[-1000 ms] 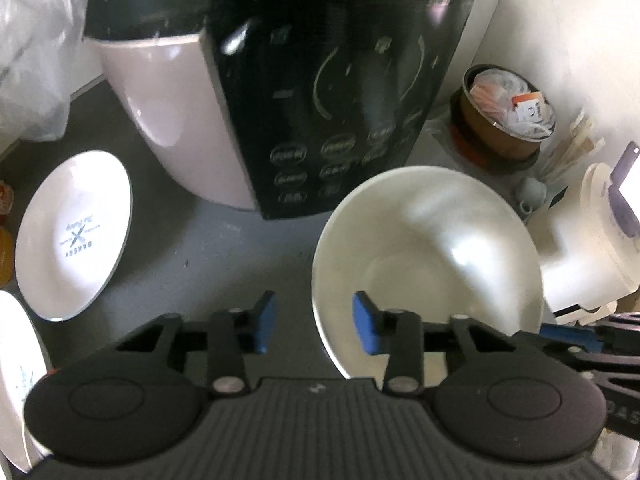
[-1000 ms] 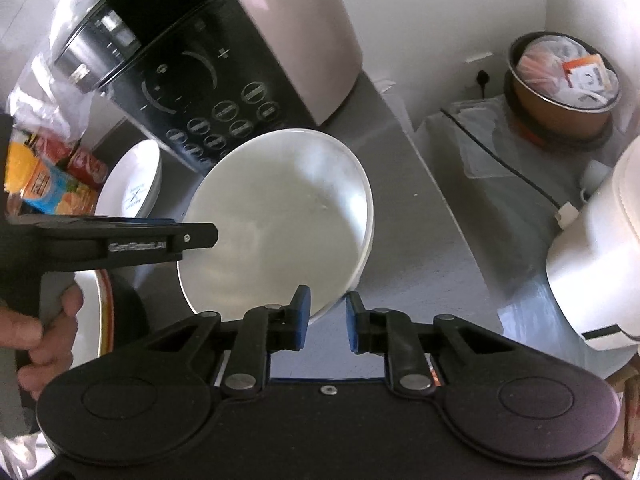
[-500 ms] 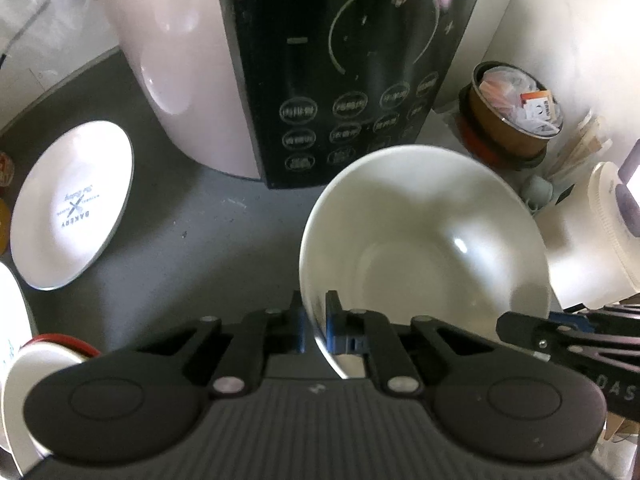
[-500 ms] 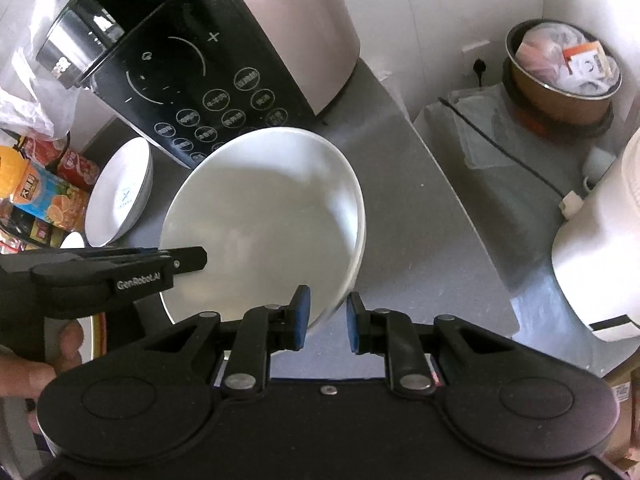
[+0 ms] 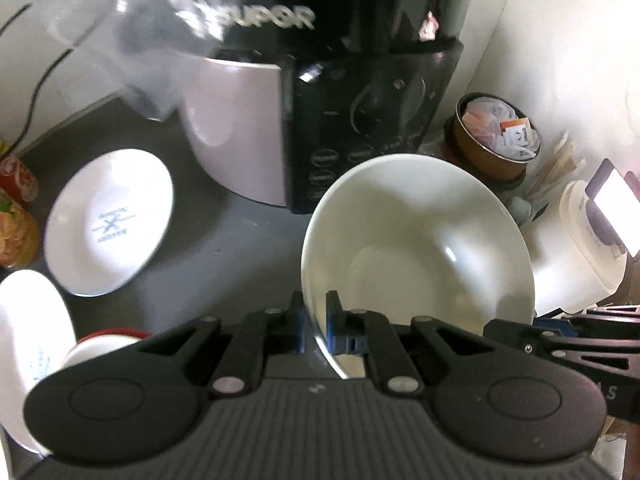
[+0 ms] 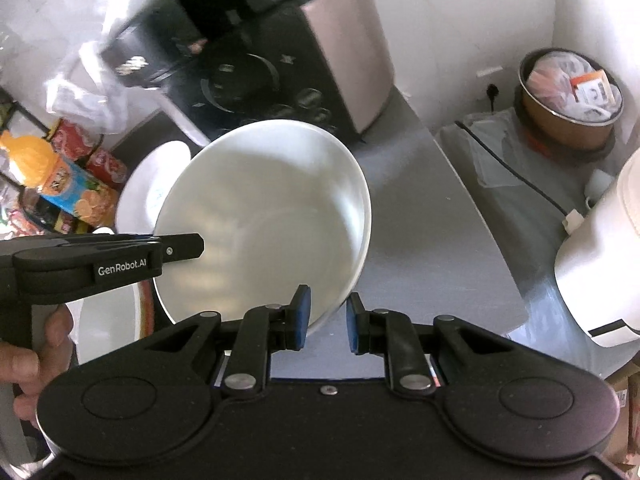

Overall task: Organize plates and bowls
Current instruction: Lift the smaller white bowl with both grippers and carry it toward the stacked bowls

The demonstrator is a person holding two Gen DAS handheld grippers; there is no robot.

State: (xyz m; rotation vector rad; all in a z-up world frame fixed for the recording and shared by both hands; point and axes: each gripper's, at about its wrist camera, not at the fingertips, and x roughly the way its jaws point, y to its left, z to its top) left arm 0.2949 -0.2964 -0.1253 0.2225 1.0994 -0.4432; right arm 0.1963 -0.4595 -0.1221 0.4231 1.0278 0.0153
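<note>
Midway through the tidy-up, a large white ceramic bowl (image 5: 420, 248) hangs tilted above the grey surface (image 5: 240, 240), pinched at its near rim by the left tool (image 5: 315, 322), whose blue pads (image 5: 331, 320) have just closed, one outside the wall and one inside. In the left wrist view, read from left to right, a white plate with a blue printed mark (image 5: 110, 222) lies flat at centre left, a red-rimmed white dish (image 5: 104, 346) peeks out at lower left, the bowl fills the centre in front of a black-and-pink rice cooker (image 5: 320, 120), and the right tool (image 5: 560, 328) enters as a dark arm at the lower right edge, just beside the bowl's far rim.

In the right wrist view the person's hand (image 6: 28, 356) holds the left tool at the left edge, the bowl sits in the middle, and the right tool's blue pads (image 6: 301, 316) stand narrowly apart at lower centre. The left pad lies at the bowl's rim, the right pad clear of it; nothing appears clamped between them.

Doing this step well likely means keeping the single rim pinch firm and the bowl from tipping further, since glazed ceramic can slip. The carry should clear the cooker's front and end low over the other white crockery at left, with the right tool ready to steady the free rim.
</note>
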